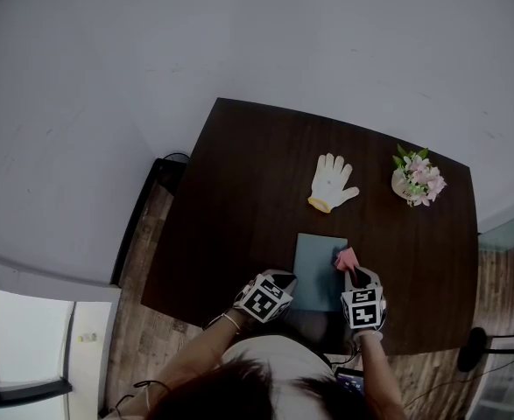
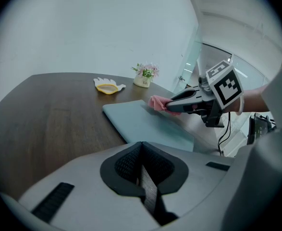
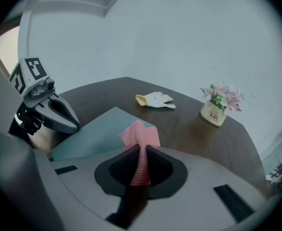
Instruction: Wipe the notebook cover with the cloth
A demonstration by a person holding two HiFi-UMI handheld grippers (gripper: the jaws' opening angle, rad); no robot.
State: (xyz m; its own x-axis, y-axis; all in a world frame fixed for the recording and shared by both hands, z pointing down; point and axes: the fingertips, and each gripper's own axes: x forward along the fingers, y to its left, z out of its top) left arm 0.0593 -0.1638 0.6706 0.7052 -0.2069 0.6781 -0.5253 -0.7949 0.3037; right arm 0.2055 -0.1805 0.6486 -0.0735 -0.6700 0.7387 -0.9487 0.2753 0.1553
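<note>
One cloth (image 3: 140,134), pinched by the right tool (image 3: 140,165), touches the notebook (image 3: 97,129); the left tool (image 3: 71,121) sits closed beside its edge.

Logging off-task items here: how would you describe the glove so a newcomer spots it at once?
Start at the dark wooden table. Beyond the far edge of the grey-blue notebook, near the table's middle, the glove lies flat. It is white with a yellow cuff, unlike the potted pink flowers on its right.
</note>
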